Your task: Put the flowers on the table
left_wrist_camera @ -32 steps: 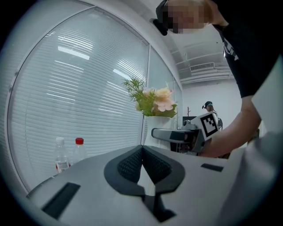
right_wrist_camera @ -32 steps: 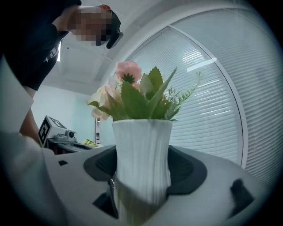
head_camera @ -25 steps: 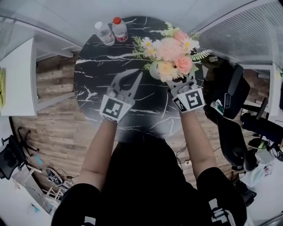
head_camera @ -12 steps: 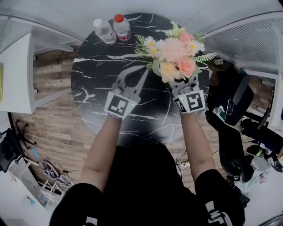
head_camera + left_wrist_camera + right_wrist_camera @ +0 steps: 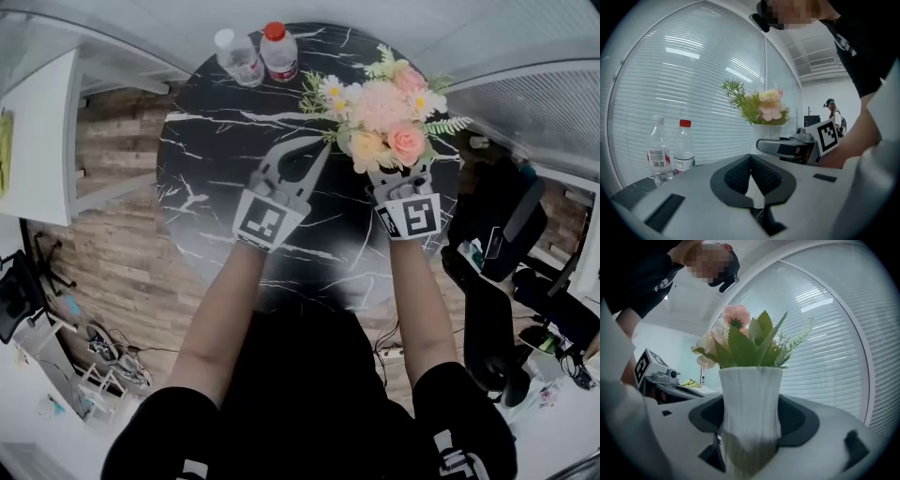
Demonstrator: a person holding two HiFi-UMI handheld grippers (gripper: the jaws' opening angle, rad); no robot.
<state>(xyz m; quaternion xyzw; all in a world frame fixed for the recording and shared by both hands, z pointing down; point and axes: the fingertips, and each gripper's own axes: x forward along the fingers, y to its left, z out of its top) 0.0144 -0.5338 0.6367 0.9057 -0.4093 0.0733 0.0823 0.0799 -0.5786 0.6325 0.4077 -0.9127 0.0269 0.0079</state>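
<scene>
Flowers [image 5: 380, 108]: upright in the white vase [image 5: 750, 390] — over the right side of the table [image 5: 225, 141].
Right gripper [image 5: 750, 425]: we see jaws clamped on the vase.
Left gripper [image 5: 751, 158]: jaws pressed together, empty.

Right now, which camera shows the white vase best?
The right gripper view: the vase fills the middle, held in the right gripper. The left gripper view shows it small and far; in the head view, flowers mostly hide it.

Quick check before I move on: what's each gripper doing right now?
Left gripper: closed, nothing between the jaws.
Right gripper: closed on the white vase of flowers.
</scene>
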